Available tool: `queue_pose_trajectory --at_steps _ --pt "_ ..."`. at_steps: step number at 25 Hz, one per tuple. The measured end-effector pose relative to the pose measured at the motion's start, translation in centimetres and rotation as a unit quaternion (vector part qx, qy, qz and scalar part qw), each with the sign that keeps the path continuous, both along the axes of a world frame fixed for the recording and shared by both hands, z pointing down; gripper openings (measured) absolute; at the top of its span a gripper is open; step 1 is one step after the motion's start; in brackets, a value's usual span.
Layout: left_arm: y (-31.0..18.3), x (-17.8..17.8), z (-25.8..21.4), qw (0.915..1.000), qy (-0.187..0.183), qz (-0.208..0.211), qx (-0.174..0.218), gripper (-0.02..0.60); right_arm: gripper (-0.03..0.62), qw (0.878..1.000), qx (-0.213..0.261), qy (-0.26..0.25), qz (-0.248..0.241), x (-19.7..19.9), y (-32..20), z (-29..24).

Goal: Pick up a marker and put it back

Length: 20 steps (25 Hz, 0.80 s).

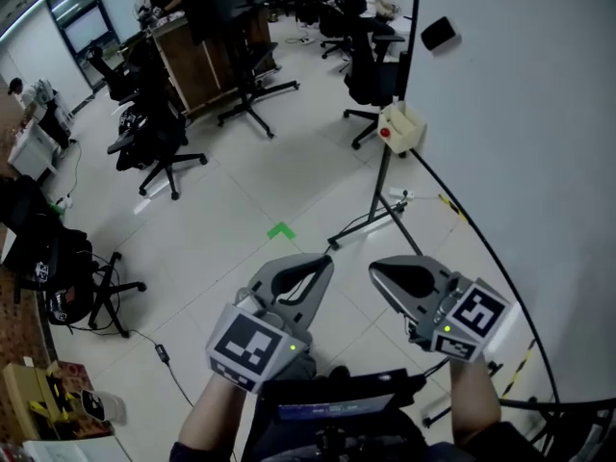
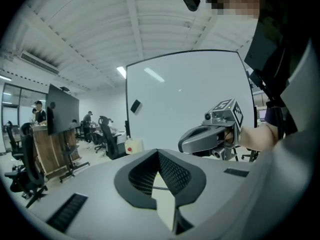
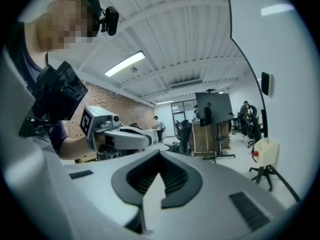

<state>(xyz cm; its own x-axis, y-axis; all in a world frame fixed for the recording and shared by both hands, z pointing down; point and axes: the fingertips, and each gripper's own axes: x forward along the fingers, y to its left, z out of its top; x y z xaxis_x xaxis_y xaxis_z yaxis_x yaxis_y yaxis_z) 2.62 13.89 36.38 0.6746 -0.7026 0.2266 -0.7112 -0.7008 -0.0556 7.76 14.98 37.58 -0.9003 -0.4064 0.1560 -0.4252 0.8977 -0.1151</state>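
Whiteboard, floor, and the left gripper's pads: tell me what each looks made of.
Whiteboard: smooth, glossy white panel in a thin dark frame, probably coated steel or melamine; ceiling lights reflect in it. Floor: large pale tiles, semi-gloss, with visible grout lines; likely ceramic. Pads of the left gripper: matte black with a fine grid texture, probably rubber or soft plastic.

My left hand-held gripper and right hand-held gripper wore smooth matt grey plastic shells with ribbed black pads, while the whiteboard shone glossy white, the floor tiles gleamed pale and smooth, and the cabinet looked like brown wood.
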Motion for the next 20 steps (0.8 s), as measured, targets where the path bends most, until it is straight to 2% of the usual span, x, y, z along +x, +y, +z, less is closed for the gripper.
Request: queue_pose_trajectory --at_steps 4,8,13,20 --pt "1.3 -2.6 0.2 0.9986 0.003 -0.051 -0.014 0.0 0.014 0.999 -0.006 -0.006 -0.04 -2.1 1.0 0.2" --pt "2.4 -4.4 0.7 0.9966 0.004 -0.08 -0.02 0.0 0.014 0.997 -0.014 -0.005 -0.075 -4.4 2.3 0.8" --pt "3.6 -6.2 0.6 0.9967 0.0 -0.079 -0.018 0.0 0.012 0.996 -0.013 0.012 -0.091 -7.0 3.9 1.1" --pt "4.7 -9.7 0.4 0.9976 0.005 -0.067 -0.015 0.0 0.012 0.997 -0.031 0.0 -0.072 -9.9 4.9 1.3"
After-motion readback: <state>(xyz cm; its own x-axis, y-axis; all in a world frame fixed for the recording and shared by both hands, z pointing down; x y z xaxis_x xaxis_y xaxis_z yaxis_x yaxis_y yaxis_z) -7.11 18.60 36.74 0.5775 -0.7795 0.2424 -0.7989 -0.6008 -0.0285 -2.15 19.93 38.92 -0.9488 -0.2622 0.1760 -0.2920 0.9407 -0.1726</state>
